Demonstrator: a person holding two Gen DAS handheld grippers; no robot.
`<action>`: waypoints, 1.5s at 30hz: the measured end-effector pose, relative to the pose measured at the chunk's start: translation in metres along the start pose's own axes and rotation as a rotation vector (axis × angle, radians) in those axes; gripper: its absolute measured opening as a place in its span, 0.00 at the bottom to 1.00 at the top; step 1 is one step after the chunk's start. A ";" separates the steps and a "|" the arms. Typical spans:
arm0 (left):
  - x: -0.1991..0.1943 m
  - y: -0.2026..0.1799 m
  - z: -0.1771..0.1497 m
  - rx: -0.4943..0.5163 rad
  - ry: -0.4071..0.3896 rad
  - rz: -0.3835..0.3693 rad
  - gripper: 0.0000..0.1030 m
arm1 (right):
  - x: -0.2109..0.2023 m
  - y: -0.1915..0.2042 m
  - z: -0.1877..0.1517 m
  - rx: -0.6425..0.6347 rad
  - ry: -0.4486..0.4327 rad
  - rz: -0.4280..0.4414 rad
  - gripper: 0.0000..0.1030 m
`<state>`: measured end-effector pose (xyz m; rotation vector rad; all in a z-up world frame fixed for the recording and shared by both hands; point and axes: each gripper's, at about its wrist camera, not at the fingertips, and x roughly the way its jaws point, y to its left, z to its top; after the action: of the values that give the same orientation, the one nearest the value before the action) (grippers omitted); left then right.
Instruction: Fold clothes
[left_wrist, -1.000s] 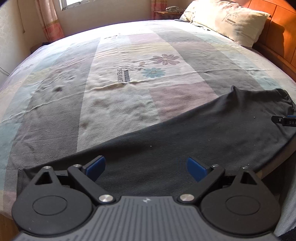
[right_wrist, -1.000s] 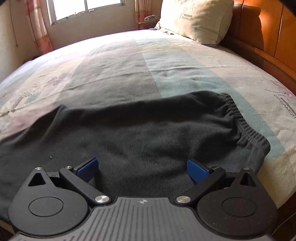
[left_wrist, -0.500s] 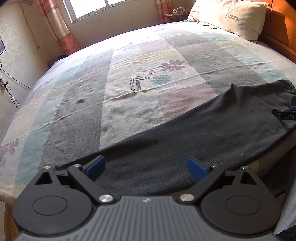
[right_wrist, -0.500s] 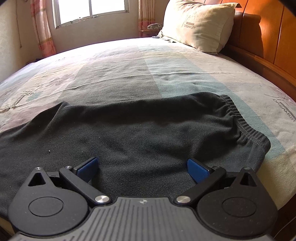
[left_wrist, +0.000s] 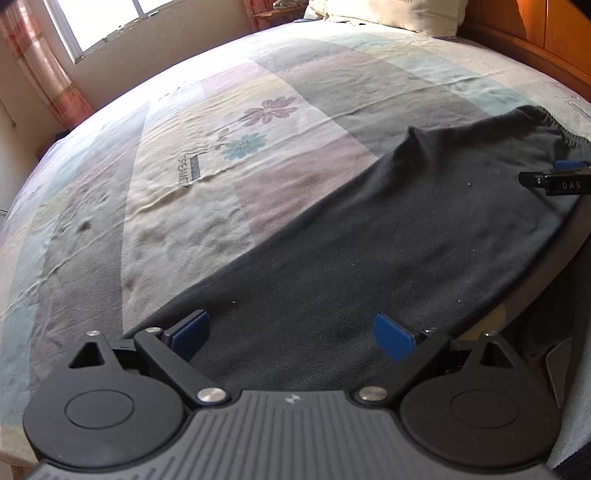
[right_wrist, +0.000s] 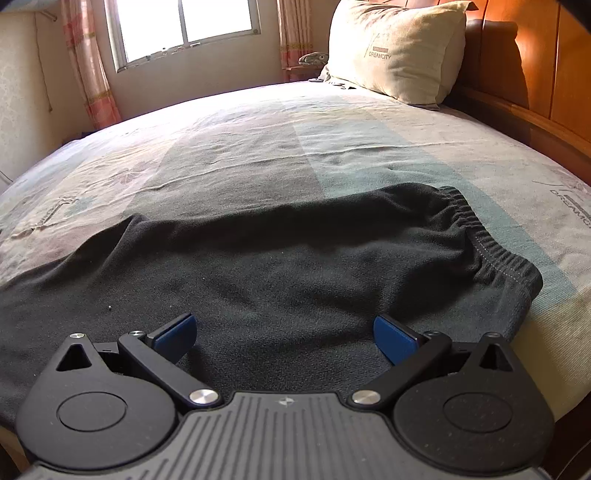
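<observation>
1. Lying along the near edge of the bed (right_wrist: 369, 155), the dark trousers (right_wrist: 295, 266) are spread long and flat, elastic waistband (right_wrist: 491, 251) toward the headboard end, the leg end running off past the left gripper
2. Left gripper (left_wrist: 291, 334) hovers over the leg end with its blue pads wide apart, nothing between them
3. Right gripper (right_wrist: 284, 334) hovers over the waist end, equally wide, holding nothing; its tip also shows at the right border of the left wrist view
4. Whether the trousers are one leg laid over the other cannot be told; they show as a single narrow dark band, which could be a lengthwise fold or simply how they lie
5. No crosswise fold shows: waist and leg ends lie well apart, so as a judgement the garment is not yet a compact stack
6. This layout fits either trousers smoothed out ready for folding, or a lengthwise fold set down with the end-to-end fold remaining
7. Pillow (right_wrist: 399, 55) and the flowered bedsheet (left_wrist: 258, 140) lie clear of the cloth, so there is room beyond it
</observation>
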<state>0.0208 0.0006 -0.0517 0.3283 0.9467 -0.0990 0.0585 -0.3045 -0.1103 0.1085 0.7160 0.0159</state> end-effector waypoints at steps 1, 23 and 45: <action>0.008 0.000 -0.005 -0.008 0.007 -0.007 0.93 | 0.000 0.003 -0.001 -0.016 0.003 -0.011 1.00; 0.004 0.166 -0.109 -0.475 -0.069 -0.225 0.95 | -0.014 0.015 0.008 -0.045 0.112 -0.005 1.00; 0.022 0.240 -0.101 -0.700 -0.199 -0.317 0.96 | -0.044 0.120 -0.003 -0.188 0.171 0.273 1.00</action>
<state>0.0084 0.2609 -0.0682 -0.4726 0.7741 -0.0816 0.0257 -0.1870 -0.0714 0.0238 0.8628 0.3569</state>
